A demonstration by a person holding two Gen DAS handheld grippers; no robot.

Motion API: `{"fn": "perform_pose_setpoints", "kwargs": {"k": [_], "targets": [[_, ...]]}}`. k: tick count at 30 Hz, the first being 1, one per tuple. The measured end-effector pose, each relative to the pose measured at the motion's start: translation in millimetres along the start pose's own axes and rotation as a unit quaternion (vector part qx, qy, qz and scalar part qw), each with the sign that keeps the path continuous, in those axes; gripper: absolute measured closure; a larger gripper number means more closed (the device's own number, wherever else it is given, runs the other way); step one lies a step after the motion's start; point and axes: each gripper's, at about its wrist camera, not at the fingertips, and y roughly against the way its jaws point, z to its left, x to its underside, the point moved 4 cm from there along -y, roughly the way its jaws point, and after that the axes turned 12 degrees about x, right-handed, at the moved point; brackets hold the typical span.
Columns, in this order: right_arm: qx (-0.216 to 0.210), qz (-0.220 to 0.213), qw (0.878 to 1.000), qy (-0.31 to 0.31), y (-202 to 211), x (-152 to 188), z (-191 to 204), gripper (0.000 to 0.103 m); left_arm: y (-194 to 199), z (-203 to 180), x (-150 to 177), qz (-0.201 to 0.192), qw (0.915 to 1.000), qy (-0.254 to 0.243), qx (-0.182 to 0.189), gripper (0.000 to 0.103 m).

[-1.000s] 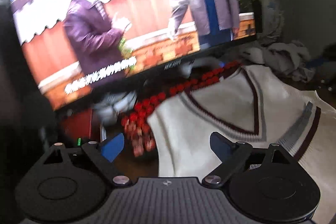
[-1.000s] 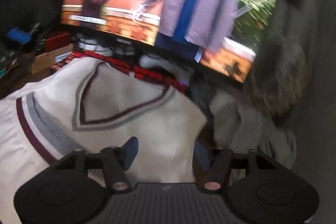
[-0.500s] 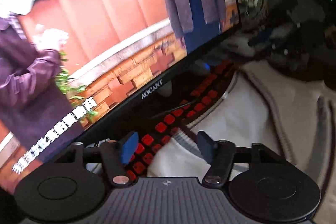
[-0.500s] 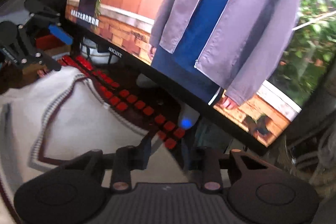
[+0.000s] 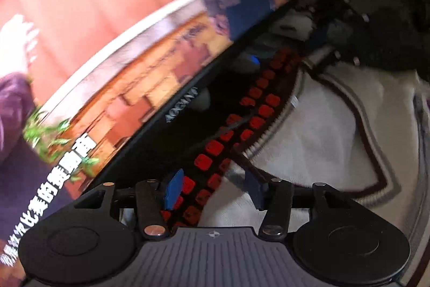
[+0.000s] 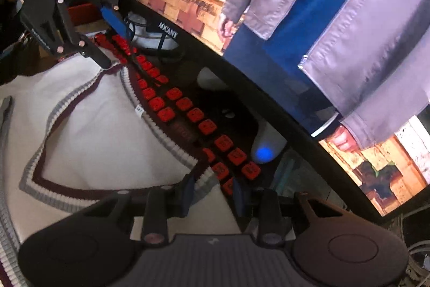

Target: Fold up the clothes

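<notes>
Both grippers have dropped to the vest's [image 6: 88, 131] shoulder corners by the keyboard [image 6: 188, 112]

Desk surface dark, mostly hidden; keyboard [image 6: 188, 109], monitor [image 6: 268, 18], vest [image 6: 88, 131] on it.

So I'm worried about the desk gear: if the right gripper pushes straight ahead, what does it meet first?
Probably the red-keyed keyboard, just past the vest's shoulder edge between the right gripper's open fingers; depth is unclear.

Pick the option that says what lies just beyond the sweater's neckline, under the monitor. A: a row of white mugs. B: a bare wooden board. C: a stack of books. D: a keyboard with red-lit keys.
D: rows of glowing red keys of the keyboard run along the striped V-neck edge of the cream sweater, below the monitor.
</notes>
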Motion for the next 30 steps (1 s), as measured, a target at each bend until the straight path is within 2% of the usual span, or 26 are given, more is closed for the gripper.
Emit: {"fn": "perform_pose_setpoints", "kwargs": {"k": [3, 9, 10, 11, 12, 15, 19, 24, 30], "targets": [[0.008, 0.0, 1.0, 0.013, 1, -2, 7, 0.08, -7, -6, 3, 0.016, 0.9994, -0.028, -0.012, 0.056], [0.009, 0.004, 1.0, 0.011, 2, -3, 9, 0.085, -11, -3, 0, 0.029, 0.9993, -0.022, -0.008, 0.059], [0.011, 0.005, 1.0, 0.013, 2, -3, 11, 0.088, -11, -5, -1, 0.034, 0.9992, -0.021, -0.002, 0.067], [0.014, 0.005, 1.0, 0.016, 2, -4, 13, 0.09, -12, -7, -1, 0.038, 0.9991, -0.021, 0.003, 0.084], [0.018, 0.005, 1.0, 0.019, 2, -5, 16, 0.093, -12, -9, -2, 0.042, 0.9988, -0.022, 0.008, 0.092], [0.043, -0.001, 0.999, 0.032, 8, -5, 23, 0.099, -13, -31, 0, 0.053, 0.9945, -0.083, -0.036, 0.098], [0.071, -0.025, 0.997, 0.019, 33, -4, 25, 0.099, 21, -43, 3, 0.001, 0.9951, -0.073, -0.066, 0.099], [0.116, -0.079, 0.99, 0.0, 96, -10, 30, 0.099, 73, -64, 8, -0.067, 0.9915, -0.059, -0.095, 0.099], [0.116, -0.131, 0.984, -0.029, 191, -2, 66, 0.099, 139, -121, 27, -0.122, 0.9862, -0.06, -0.094, 0.099]]}}
